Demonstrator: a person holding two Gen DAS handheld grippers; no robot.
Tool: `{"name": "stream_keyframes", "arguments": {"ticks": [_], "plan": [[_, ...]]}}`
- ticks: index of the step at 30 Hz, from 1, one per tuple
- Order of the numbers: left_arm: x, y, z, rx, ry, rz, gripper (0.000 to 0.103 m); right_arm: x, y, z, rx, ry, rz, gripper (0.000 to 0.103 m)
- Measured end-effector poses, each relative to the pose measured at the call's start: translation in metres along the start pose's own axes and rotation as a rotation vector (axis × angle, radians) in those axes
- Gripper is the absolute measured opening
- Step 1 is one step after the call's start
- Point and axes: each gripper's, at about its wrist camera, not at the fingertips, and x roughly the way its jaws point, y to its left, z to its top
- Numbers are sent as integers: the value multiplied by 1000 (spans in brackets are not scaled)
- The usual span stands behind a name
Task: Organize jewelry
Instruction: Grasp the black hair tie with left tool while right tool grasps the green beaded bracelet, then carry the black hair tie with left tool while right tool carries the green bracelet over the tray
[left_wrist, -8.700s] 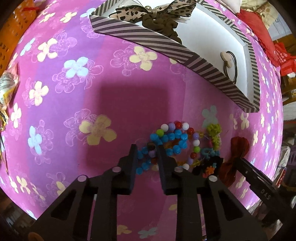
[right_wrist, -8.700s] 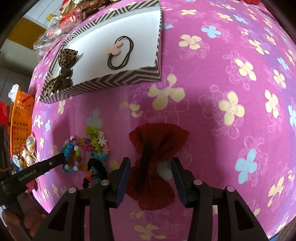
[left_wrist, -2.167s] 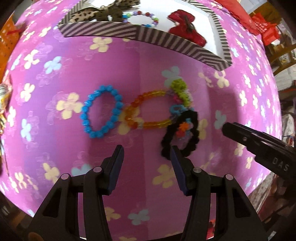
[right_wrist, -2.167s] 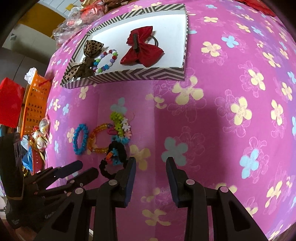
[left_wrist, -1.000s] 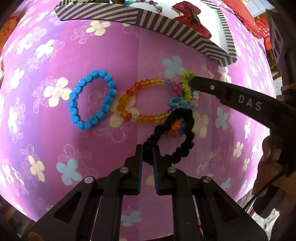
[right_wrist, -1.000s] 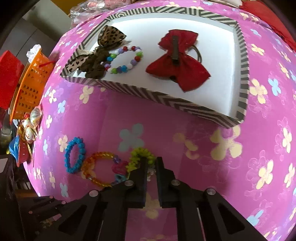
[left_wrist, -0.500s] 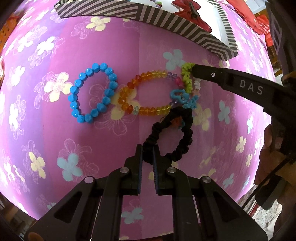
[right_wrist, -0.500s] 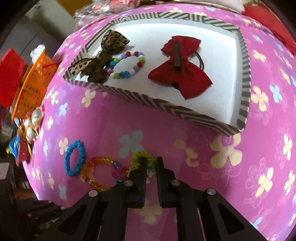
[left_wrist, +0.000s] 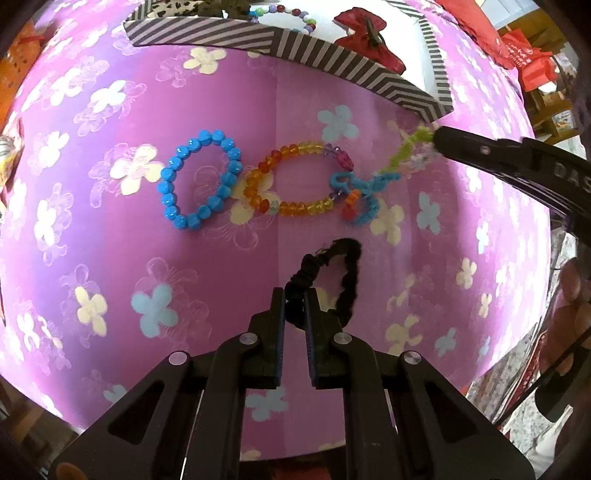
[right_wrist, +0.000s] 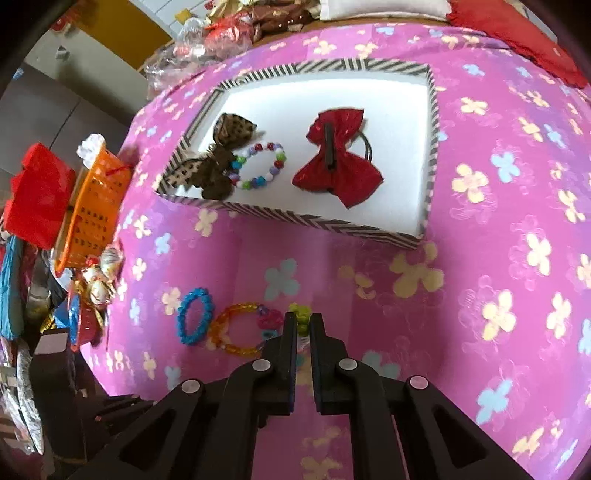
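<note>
Scrunchie first: your left gripper (left_wrist: 294, 295) is pinched narrow on the black scrunchie (left_wrist: 347, 273), whose loop stands up from the fingertips toward 1 o'clock, apart from the other pieces on the table (left_wrist: 110, 258) with its pink flowered cloth. Your right gripper (right_wrist: 303, 319) is clamped on the green bead strand (right_wrist: 301, 312); in the left wrist view that gripper comes in from 3 o'clock and the green strand (left_wrist: 404, 151) stretches taut from its tip down toward 8 o'clock, into a blue plastic charm loop (left_wrist: 362, 188) that touches the amber bracelet (left_wrist: 291, 184). Whether the strand is tied to that loop you cannot tell. The blue bead bracelet (left_wrist: 199, 184) lies flat just at 9 o'clock of the amber one, the two rings touching or nearly so. At 12 o'clock, well beyond the loose pieces, sits the striped tray (right_wrist: 430, 155). Inside it, the leopard-print bow (right_wrist: 221, 155) lies toward 9 o'clock, the multicolour bead bracelet (right_wrist: 258, 166) just beside it and overlapping its edge, and the red bow (right_wrist: 336, 158) near the middle, apart from the bracelet. An orange basket (right_wrist: 92, 218) stands at the table's edge at 9 o'clock in the right wrist view.
</note>
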Motion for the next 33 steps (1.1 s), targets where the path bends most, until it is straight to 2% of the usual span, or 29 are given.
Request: {"name": "stream_keyframes", "arguments": {"ticks": [17,21,33], "plan": [[-60,9,7,30,-48,1,8,-45,25,5,-18,-38,-1,6],[-72,11,11,18,-63,-12,8,-55,33,12,-29,-51,3,6],[-97,9,32,11,-111,10,8,-69,45,34,-59,-66,17,6]]}}
